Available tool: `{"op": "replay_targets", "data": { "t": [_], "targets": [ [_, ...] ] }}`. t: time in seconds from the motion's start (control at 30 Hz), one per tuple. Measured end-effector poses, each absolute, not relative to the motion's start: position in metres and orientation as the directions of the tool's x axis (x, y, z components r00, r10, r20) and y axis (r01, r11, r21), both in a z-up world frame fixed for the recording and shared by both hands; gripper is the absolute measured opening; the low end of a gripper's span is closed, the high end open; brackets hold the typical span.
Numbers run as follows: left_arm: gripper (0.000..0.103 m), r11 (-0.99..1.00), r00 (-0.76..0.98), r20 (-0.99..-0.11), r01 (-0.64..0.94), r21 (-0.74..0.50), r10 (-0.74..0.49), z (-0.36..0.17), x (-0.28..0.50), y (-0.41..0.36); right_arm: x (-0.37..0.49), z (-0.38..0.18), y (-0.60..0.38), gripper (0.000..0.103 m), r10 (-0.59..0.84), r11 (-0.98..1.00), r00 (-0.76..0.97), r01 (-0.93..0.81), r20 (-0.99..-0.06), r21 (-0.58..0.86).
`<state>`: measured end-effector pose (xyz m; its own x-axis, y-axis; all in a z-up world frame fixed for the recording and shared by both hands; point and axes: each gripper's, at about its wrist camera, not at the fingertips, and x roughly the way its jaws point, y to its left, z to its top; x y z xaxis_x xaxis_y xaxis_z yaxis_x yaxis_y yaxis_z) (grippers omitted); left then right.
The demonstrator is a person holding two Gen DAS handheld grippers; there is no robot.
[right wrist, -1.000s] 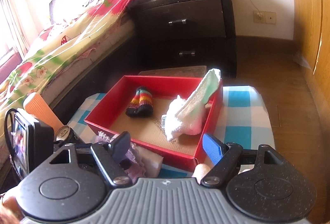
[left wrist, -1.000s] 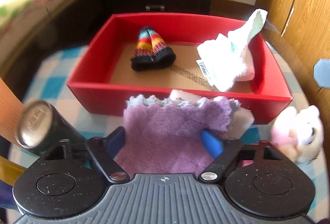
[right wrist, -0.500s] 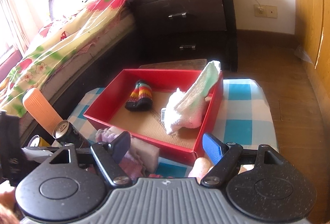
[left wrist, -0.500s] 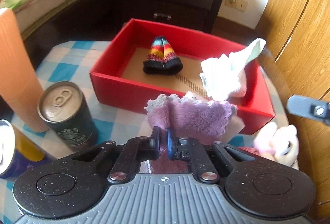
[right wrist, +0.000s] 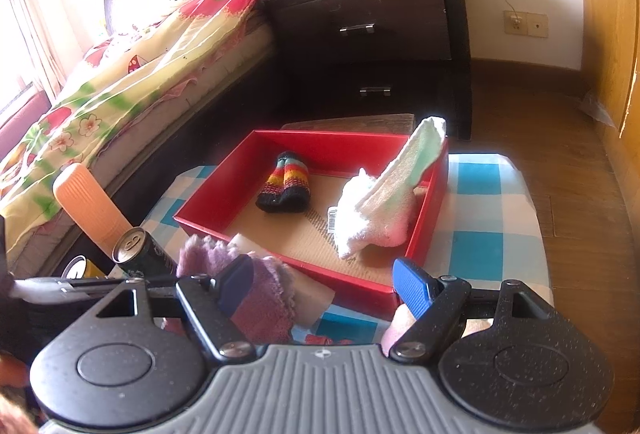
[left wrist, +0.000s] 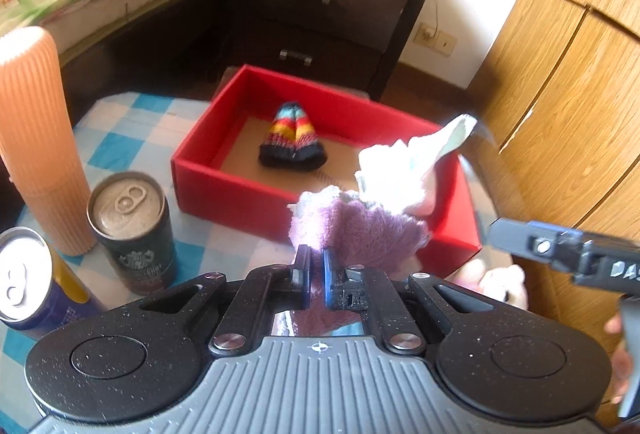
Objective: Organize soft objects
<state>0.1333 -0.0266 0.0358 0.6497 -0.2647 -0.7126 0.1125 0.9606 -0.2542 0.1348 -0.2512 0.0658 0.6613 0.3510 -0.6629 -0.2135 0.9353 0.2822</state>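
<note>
My left gripper [left wrist: 316, 276] is shut on a fluffy purple cloth [left wrist: 360, 230] and holds it lifted in front of the red box [left wrist: 240, 190]. The cloth also shows in the right wrist view [right wrist: 260, 294]. Inside the red box [right wrist: 216, 202] lie a striped knit hat [left wrist: 292, 142] [right wrist: 286, 186] and a white towel [left wrist: 400, 174] [right wrist: 380, 214] that leans on the right wall. My right gripper [right wrist: 324, 282] is open and empty, above a pink plush toy [right wrist: 400, 322] [left wrist: 500, 282] beside the box.
A dark can [left wrist: 132, 226], a yellow-blue can [left wrist: 32, 282] and an orange ribbed bottle [left wrist: 36, 138] stand on the checked tablecloth [right wrist: 488, 218] at the left. A dark nightstand [right wrist: 380, 46] and bed [right wrist: 120, 82] lie beyond; a wooden wardrobe [left wrist: 560, 94] is right.
My left gripper closed on the purple cloth and lifted it up and back from the table. The right gripper stayed open and shifted slightly.
</note>
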Motion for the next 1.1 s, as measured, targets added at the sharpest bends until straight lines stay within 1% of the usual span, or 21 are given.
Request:
{"op": "replay_targets", "data": {
  "t": [0.13,0.27,0.47,0.6,0.7,0.83,0.9,0.93,1.0,1.1],
  "targets": [
    [0.001,0.946,0.659,-0.688,0.128,-0.298,-0.306,0.045,0.13,-0.026,0.135,0.068,-0.255,0.055,0.344,0.938,0.662,-0.204,-0.666,0.282],
    [0.001,0.925,0.659,-0.664,0.139,-0.353,-0.353,0.053,0.129,-0.022,0.135,0.061,-0.266,0.055,0.314,0.946,0.65,-0.159,-0.692,0.281],
    [0.001,0.911,0.684,-0.621,0.169,-0.375,-0.383,0.068,0.124,-0.022,0.132,0.053,-0.282,0.056,0.227,0.971,0.651,-0.09,-0.725,0.223],
    [0.001,0.912,0.683,-0.622,0.176,-0.37,-0.384,0.071,0.123,-0.025,0.133,0.048,-0.293,0.057,0.232,0.968,0.62,-0.069,-0.75,0.243],
    [0.001,0.916,0.678,-0.633,0.164,-0.365,-0.374,0.072,0.117,-0.024,0.132,0.048,-0.289,0.058,0.237,0.968,0.616,-0.083,-0.751,0.238],
    [0.001,0.909,0.679,-0.627,0.153,-0.387,-0.381,0.076,0.106,-0.014,0.132,0.052,-0.28,0.058,0.253,0.965,0.624,-0.113,-0.739,0.235],
    [0.001,0.873,0.675,-0.598,0.146,-0.465,-0.432,0.08,0.104,-0.004,0.131,0.055,-0.275,0.058,0.265,0.963,0.63,-0.13,-0.73,0.238],
    [0.001,0.866,0.678,-0.588,0.149,-0.477,-0.441,0.083,0.102,-0.001,0.131,0.056,-0.272,0.058,0.272,0.961,0.633,-0.137,-0.725,0.241],
    [0.001,0.884,0.696,-0.589,0.145,-0.445,-0.41,0.09,0.099,0.001,0.13,0.056,-0.264,0.058,0.283,0.959,0.63,-0.163,-0.724,0.233],
    [0.001,0.881,0.71,-0.574,0.139,-0.452,-0.407,0.096,0.099,0.005,0.132,0.051,-0.254,0.058,0.277,0.961,0.615,-0.179,-0.738,0.212]
  ]
}}
